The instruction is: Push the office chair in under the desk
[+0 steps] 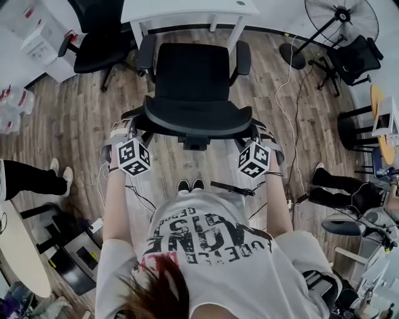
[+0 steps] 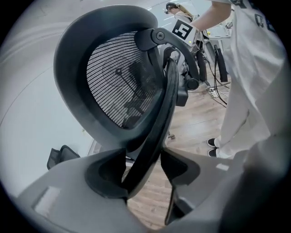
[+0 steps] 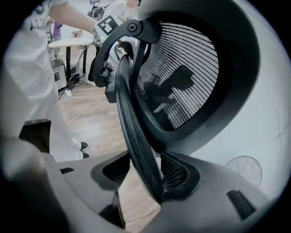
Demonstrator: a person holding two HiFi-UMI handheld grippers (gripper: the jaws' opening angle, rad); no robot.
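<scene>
The black office chair [image 1: 193, 78] stands on the wood floor and faces the white desk [image 1: 187, 9] at the top of the head view, its seat short of the desk's edge. Its mesh backrest [image 1: 190, 121] is nearest to me. My left gripper [image 1: 128, 134] holds the backrest's left rim and my right gripper [image 1: 259, 137] holds its right rim. In the left gripper view the backrest frame [image 2: 154, 113] runs between the jaws of the left gripper [image 2: 143, 170]. The right gripper [image 3: 143, 175] is likewise shut on the frame [image 3: 132, 123].
A second black chair [image 1: 96, 43] stands to the left of the desk beside white boxes [image 1: 43, 37]. A standing fan [image 1: 341, 19] and another dark chair [image 1: 355, 59] are at the far right. Cables [image 1: 287, 93] lie on the floor. Other people's legs [image 1: 31, 177] show left and right.
</scene>
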